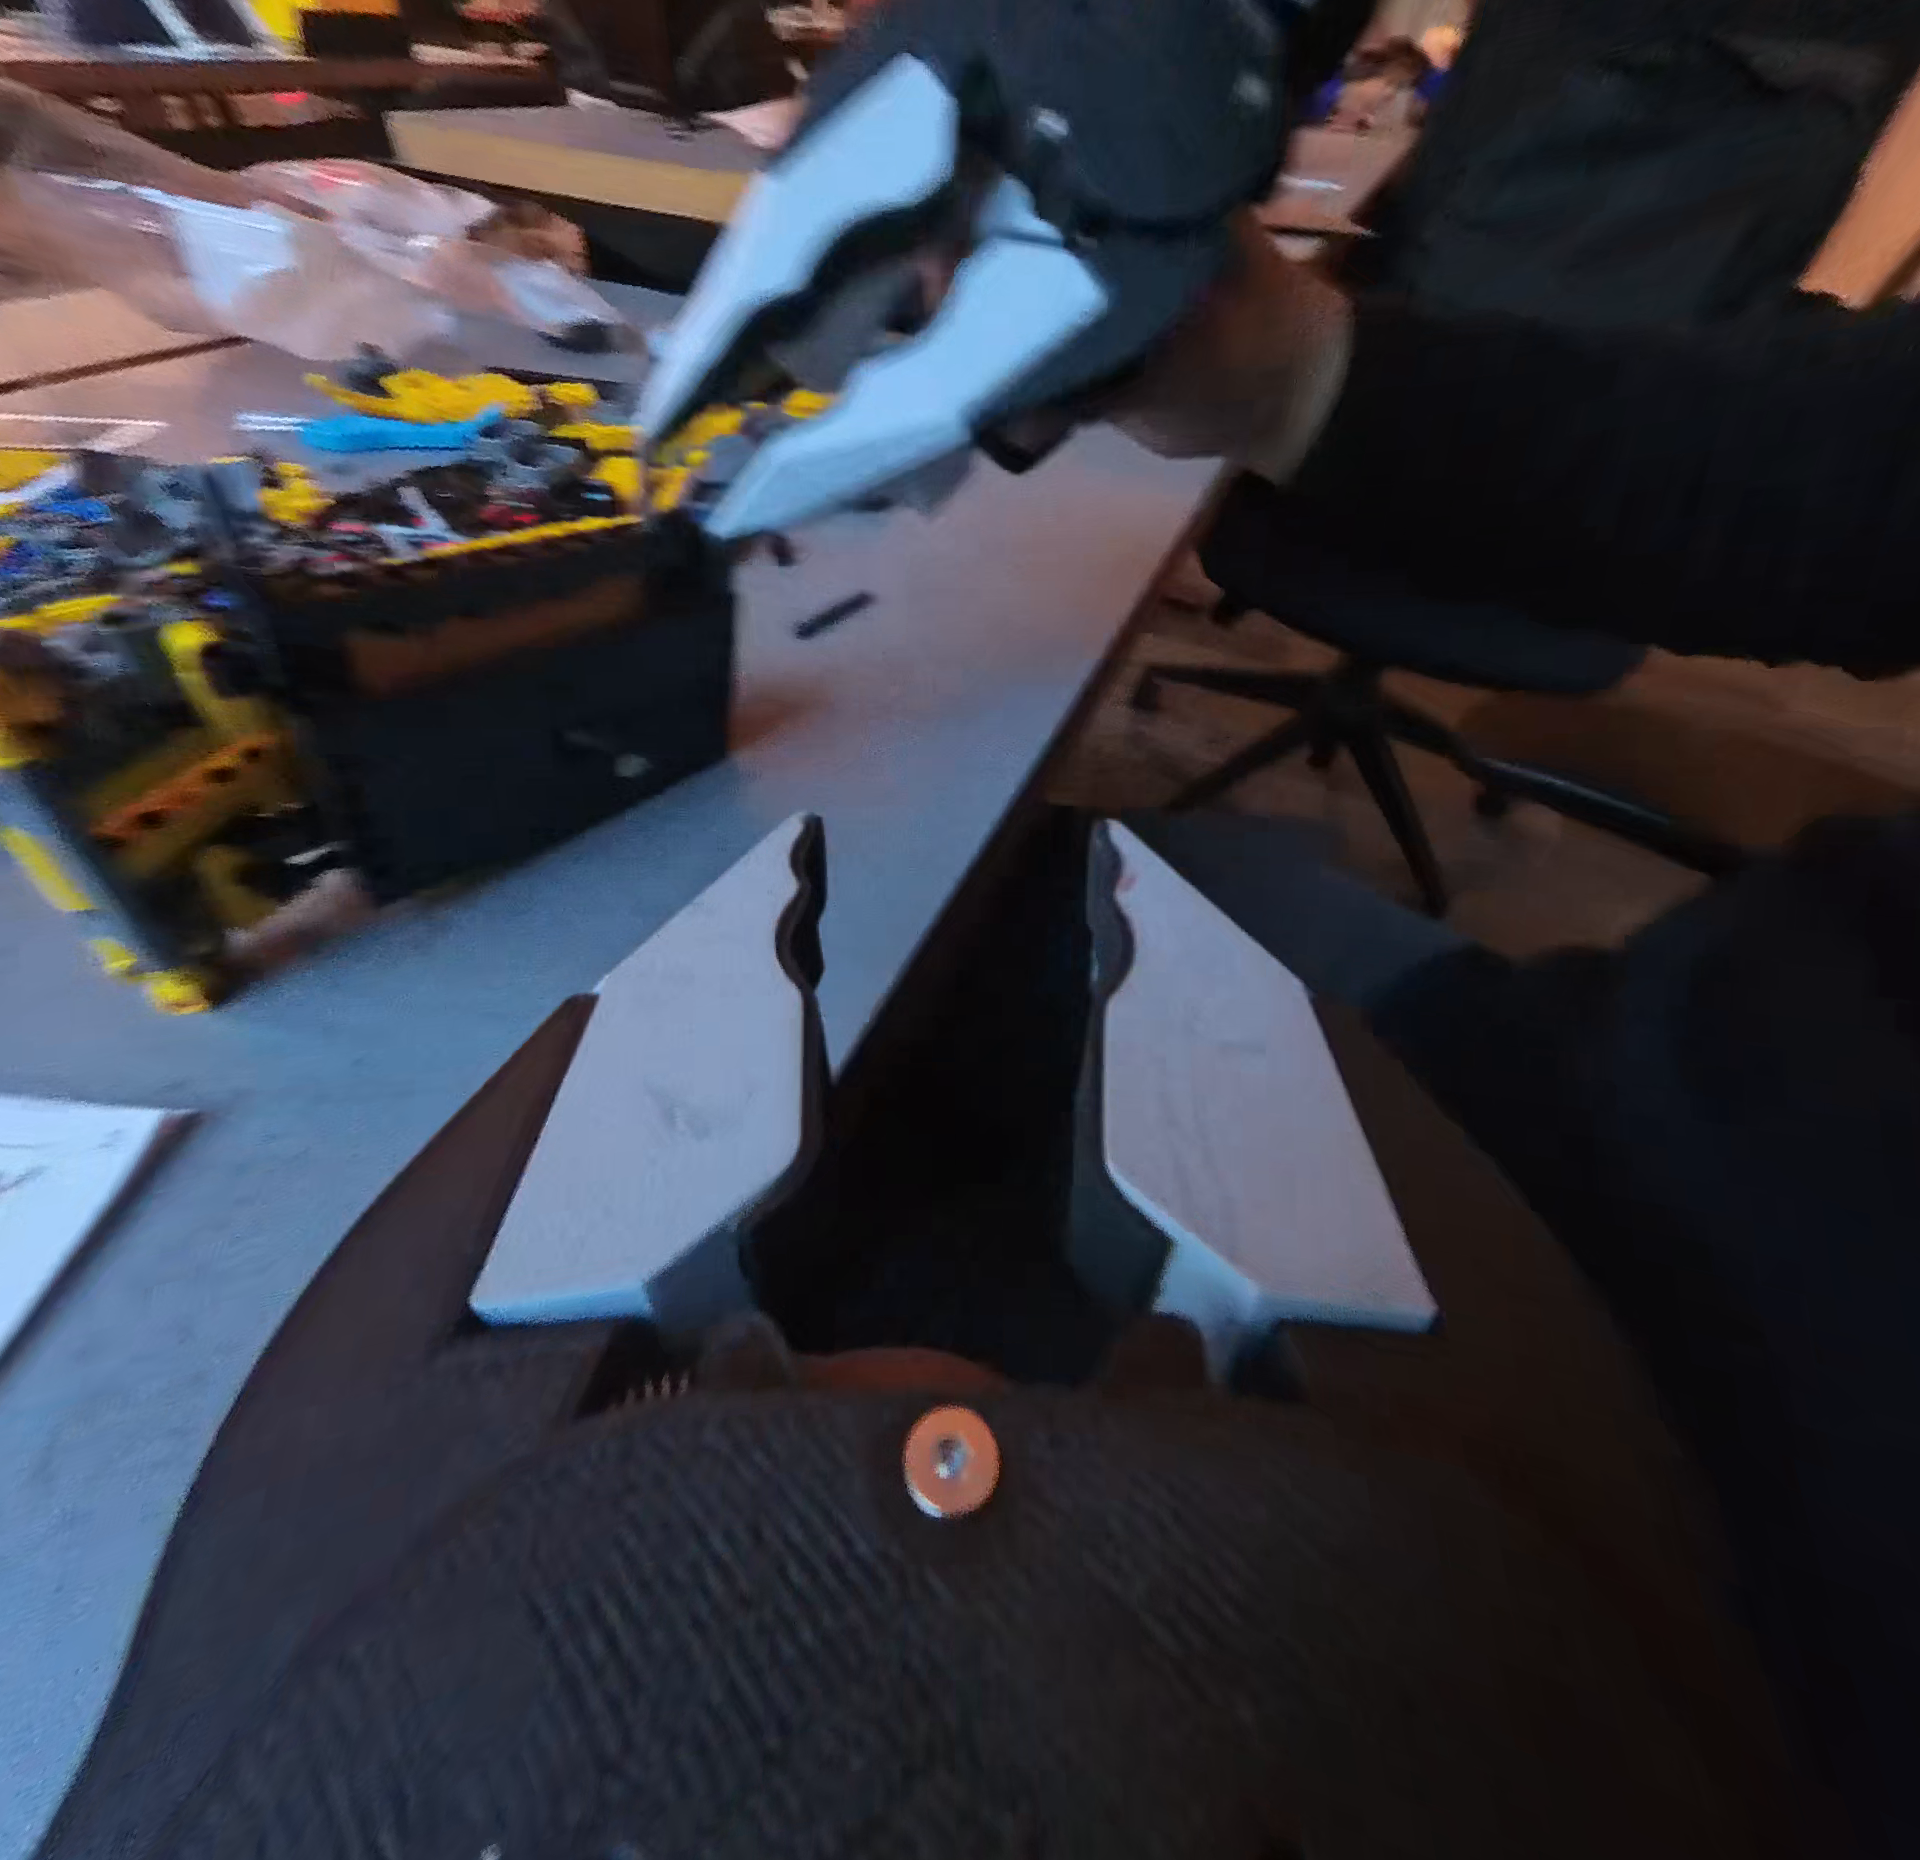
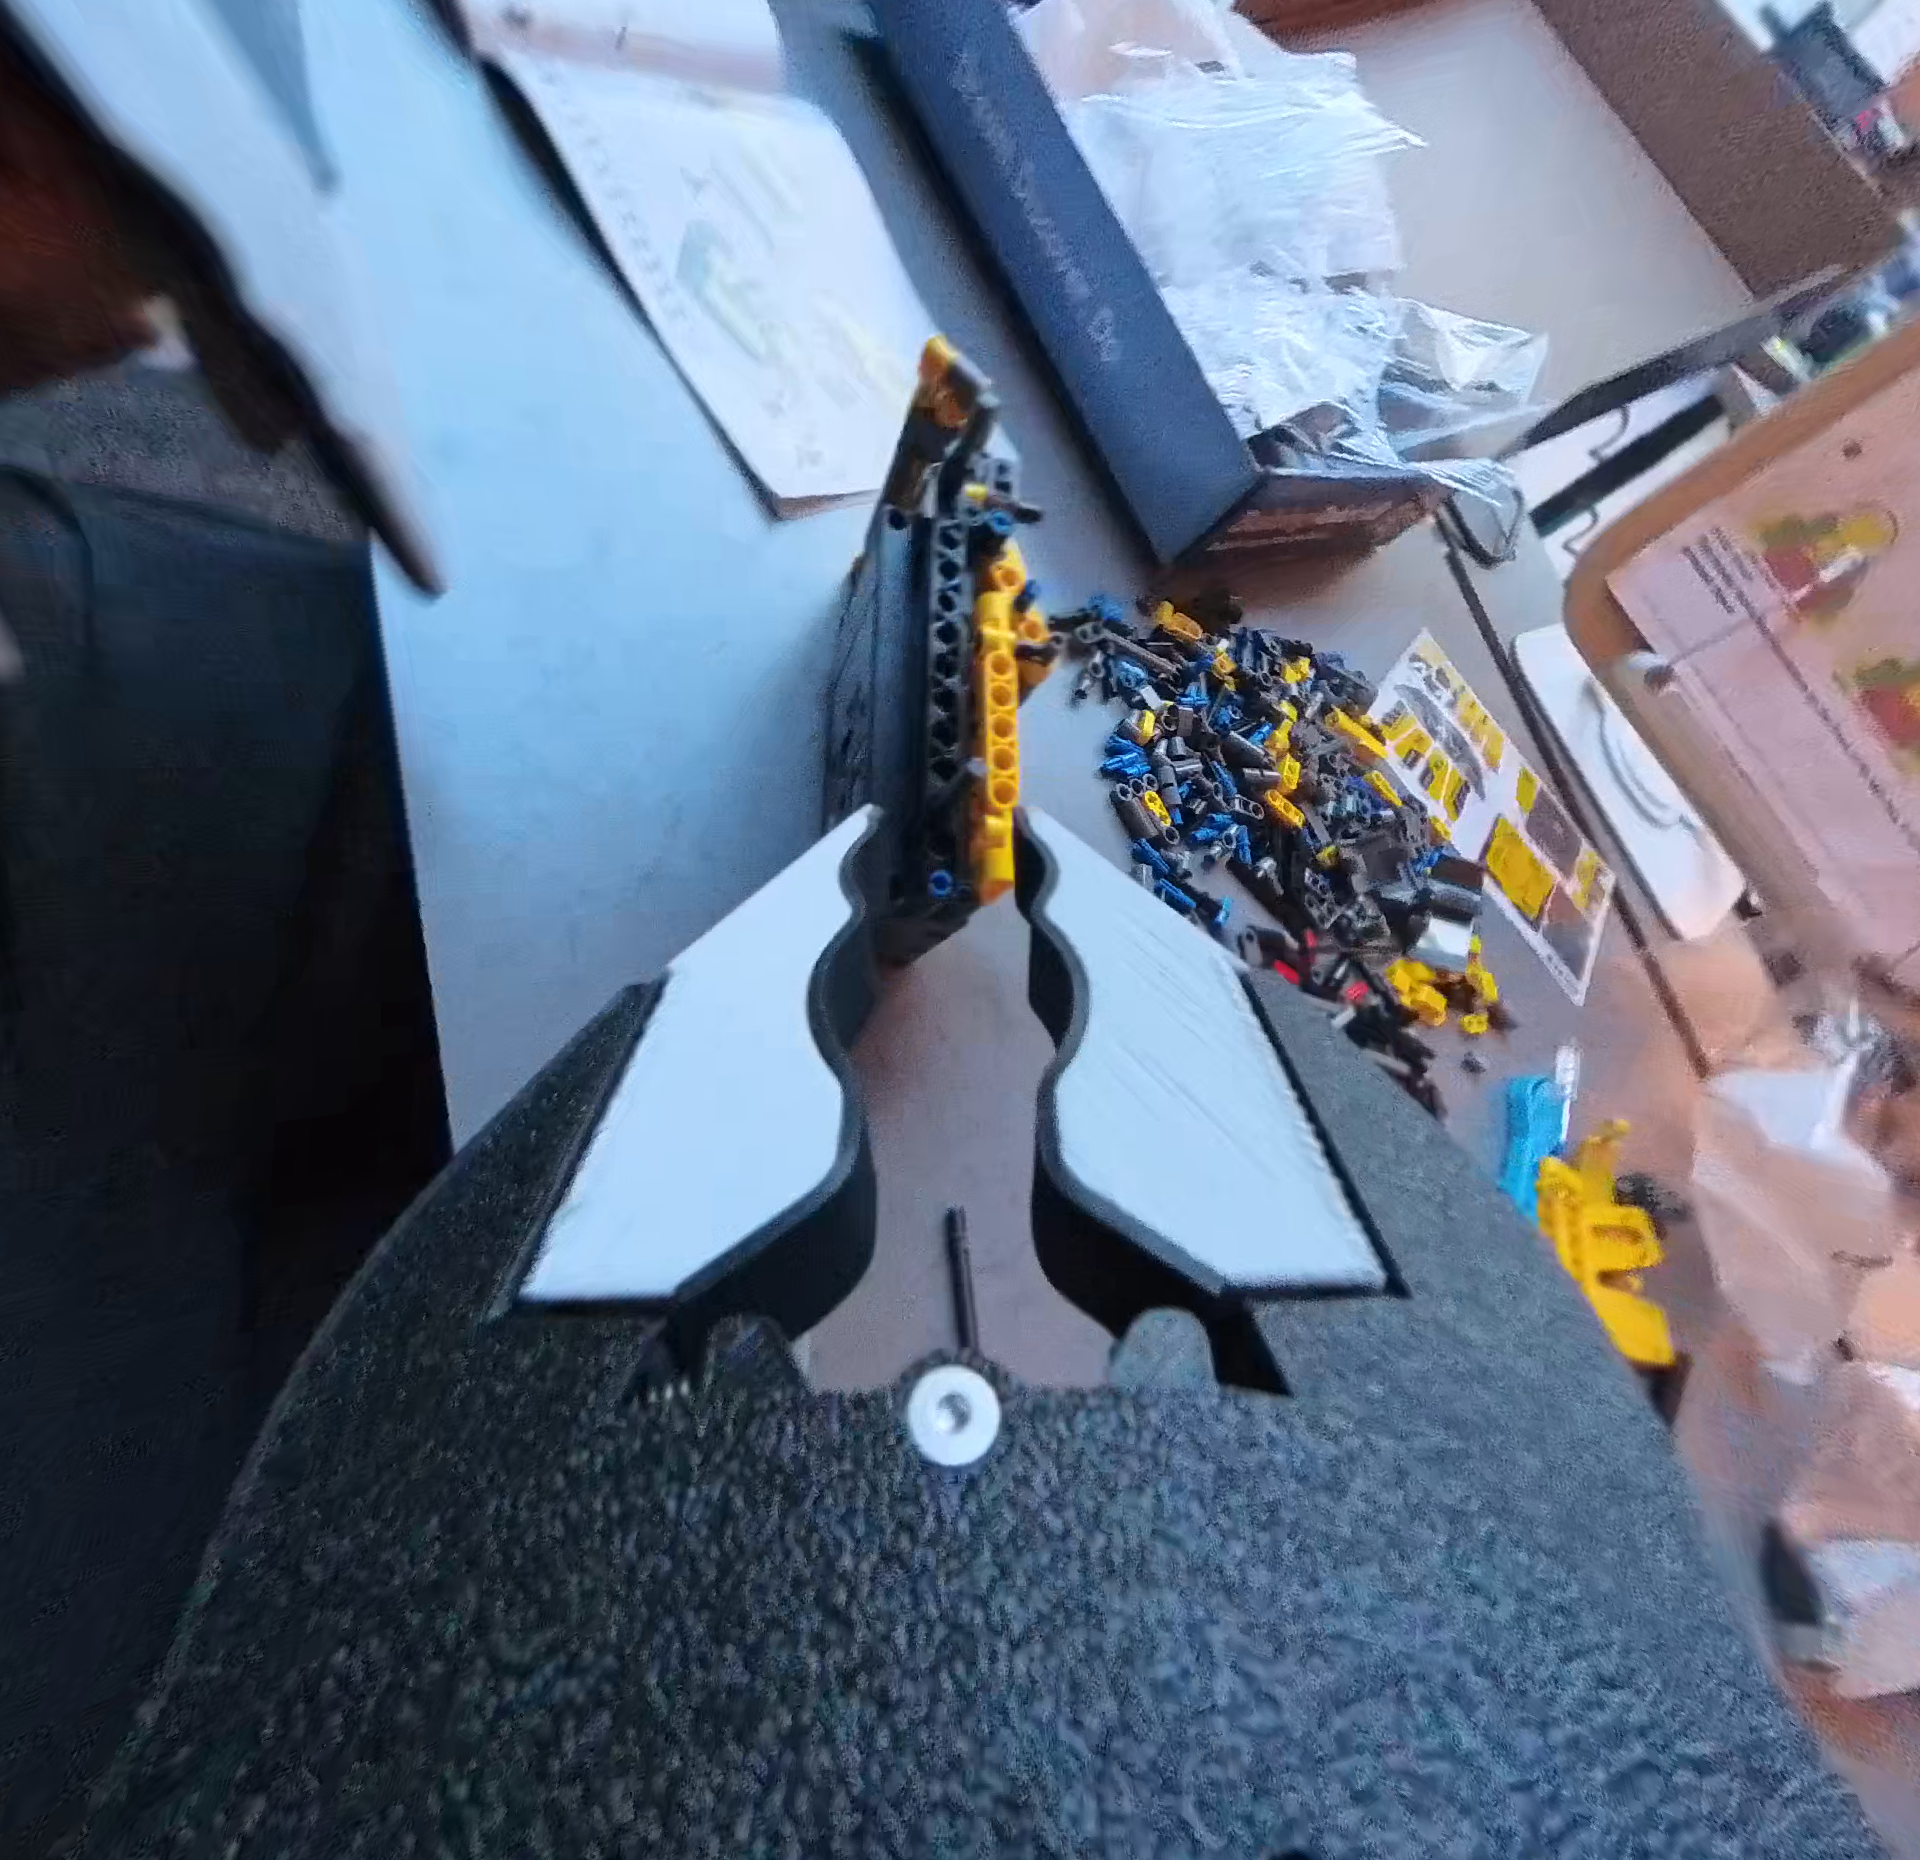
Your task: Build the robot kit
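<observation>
So we've got a half-built black and yellow brick model (image 2: 977, 667) standing on edge on the grey table (image 2: 582, 563), and our right gripper (image 2: 940, 844) is right at it, jaws parted with the model's lower end sitting just at the tips. It's a bit smeary there, so we can't swear the fingers are actually touching it; they look apart, not clamped on anything. Makes sense to come at it end-on like that, since the beam is narrow that way.

At about 3 o'clock from the model there's a loose pile of small parts (image 2: 1268, 771) in blue, black and yellow, dumped within easy reach. Past that at 3 o'clock lies a printed sheet (image 2: 1496, 792), and at 5 o'clock a yellow sub-assembly (image 2: 1600, 1260) next to a blue piece.

At 11 o'clock we've got an open instruction booklet (image 2: 758, 283), and at 1 o'clock a long dark box (image 2: 1049, 252) with crinkly plastic bags (image 2: 1299, 210) behind it.

Our left gripper (image 1: 956, 854) hangs back over the table edge, jaws wide, holding nothing. A thin black pin (image 1: 831, 615) lies beyond it.
</observation>
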### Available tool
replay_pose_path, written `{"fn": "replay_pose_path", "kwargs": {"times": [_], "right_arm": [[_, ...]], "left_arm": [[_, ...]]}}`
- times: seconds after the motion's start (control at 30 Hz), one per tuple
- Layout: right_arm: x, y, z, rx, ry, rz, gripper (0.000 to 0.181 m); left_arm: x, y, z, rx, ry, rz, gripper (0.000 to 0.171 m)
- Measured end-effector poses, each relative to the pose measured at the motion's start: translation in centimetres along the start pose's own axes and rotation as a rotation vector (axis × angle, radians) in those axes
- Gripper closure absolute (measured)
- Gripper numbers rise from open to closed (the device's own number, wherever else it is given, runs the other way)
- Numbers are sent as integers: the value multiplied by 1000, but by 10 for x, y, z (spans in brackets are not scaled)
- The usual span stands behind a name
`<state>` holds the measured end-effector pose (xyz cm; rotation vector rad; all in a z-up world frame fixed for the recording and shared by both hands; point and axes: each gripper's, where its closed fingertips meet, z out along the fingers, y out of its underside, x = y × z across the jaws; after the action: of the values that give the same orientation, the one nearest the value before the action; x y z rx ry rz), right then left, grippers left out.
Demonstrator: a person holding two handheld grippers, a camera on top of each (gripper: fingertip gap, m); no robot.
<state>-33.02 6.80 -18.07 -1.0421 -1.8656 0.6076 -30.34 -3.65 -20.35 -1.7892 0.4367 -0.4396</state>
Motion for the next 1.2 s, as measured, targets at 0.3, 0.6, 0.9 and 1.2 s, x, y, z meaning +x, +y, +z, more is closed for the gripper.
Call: {"fn": "replay_pose_path", "kwargs": {"times": [0.3, 0.6, 0.9, 1.2], "right_arm": [[9, -7, 16, 70, -78, 369, 133], [3, 8, 30, -105, -65, 69, 158], [-14, 14, 22, -161, 73, -402, 158], [-38, 50, 23, -262, 65, -551, 146]], "left_arm": [[39, 39, 10, -111, 157, 187, 128], [25, 49, 16, -151, 177, 71, 130], [22, 54, 20, -175, 180, 60, 131], [18, 56, 21, -187, 150, 87, 131]]}}
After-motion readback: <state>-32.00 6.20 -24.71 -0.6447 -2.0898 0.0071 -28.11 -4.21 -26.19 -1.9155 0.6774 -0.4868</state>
